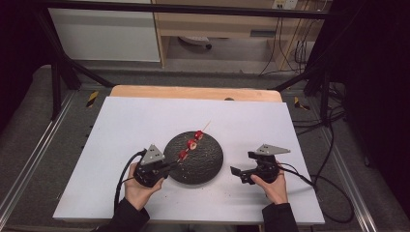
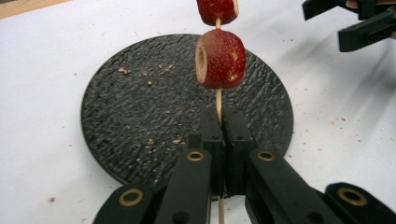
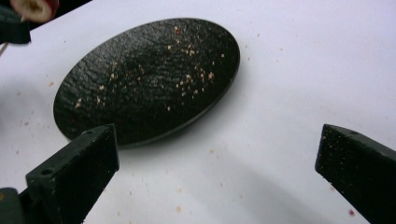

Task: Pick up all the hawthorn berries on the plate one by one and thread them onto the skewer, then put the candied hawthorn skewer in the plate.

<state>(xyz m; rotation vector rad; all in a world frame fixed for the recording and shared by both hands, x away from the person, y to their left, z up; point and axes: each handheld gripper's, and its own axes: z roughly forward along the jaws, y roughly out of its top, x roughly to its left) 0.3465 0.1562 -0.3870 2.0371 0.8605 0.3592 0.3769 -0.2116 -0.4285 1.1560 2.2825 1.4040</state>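
A thin wooden skewer carries three red strawberry pieces above a round black textured plate. My left gripper is shut on the skewer's near end at the plate's left rim. In the left gripper view the stick rises from between the closed jaws, with a cored strawberry just above and another at the top edge. My right gripper stands open to the right of the plate, nothing between its wide jaws. The right gripper view looks across the crumb-speckled plate.
A white sheet covers the table, with a wooden edge at the back. Fruit crumbs dot the sheet near the plate. Black cables trail off the right side. The other gripper's jaws show at the top right of the left gripper view.
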